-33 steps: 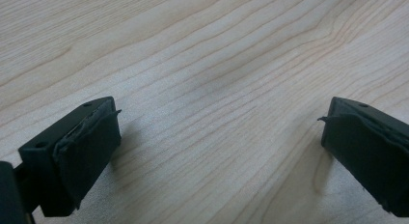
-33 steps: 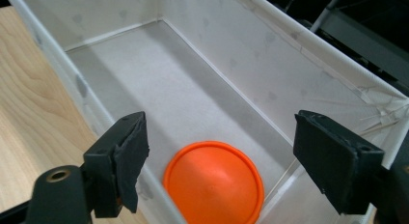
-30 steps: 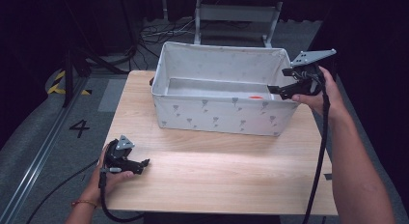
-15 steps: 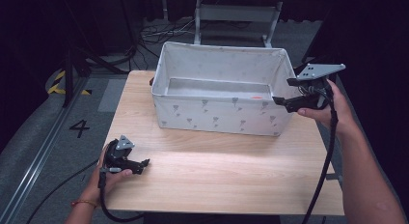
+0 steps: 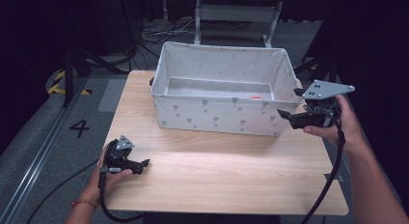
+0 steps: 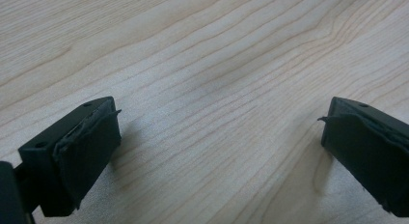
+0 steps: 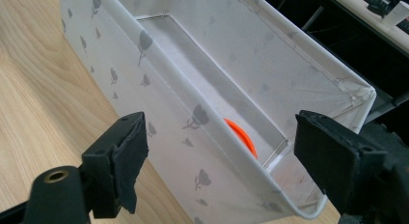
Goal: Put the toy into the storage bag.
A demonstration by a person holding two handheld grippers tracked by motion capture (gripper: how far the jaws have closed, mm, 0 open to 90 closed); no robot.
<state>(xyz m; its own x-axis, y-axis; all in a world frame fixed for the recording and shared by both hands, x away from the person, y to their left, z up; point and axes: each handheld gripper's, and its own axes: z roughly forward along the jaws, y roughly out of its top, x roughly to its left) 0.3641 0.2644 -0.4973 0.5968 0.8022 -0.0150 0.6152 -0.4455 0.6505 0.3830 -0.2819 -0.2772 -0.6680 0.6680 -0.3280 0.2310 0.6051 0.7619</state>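
At table centre: I saw a white fabric bin (image 5: 219, 114), soft-walled, rectangular, on pale grained wood (image 5: 226, 171).
Inside, 3 o'clock: flat orange disc (image 7: 240, 136).
Left gripper (image 5: 143, 163), 8 o'clock: jaws wide.
Right gripper (image 5: 283, 115), 3 o'clock: jaws wide.

I see a pale wooden worktop (image 5: 222, 175), its near half bare. A white fabric bin (image 5: 217, 115) printed with small grey flowers stands toward the far edge, closer to the far right corner. Inside it, an orange disc (image 7: 241, 137) lies on the bin's floor against the near wall, toward the right end. Beyond the far edge I make out a grey metal frame (image 5: 236, 14) and loose cables (image 5: 159, 33) on the floor. Left of the worktop, the floor carries a painted number 4 (image 5: 79, 128) and yellow-black tape (image 5: 60, 84).
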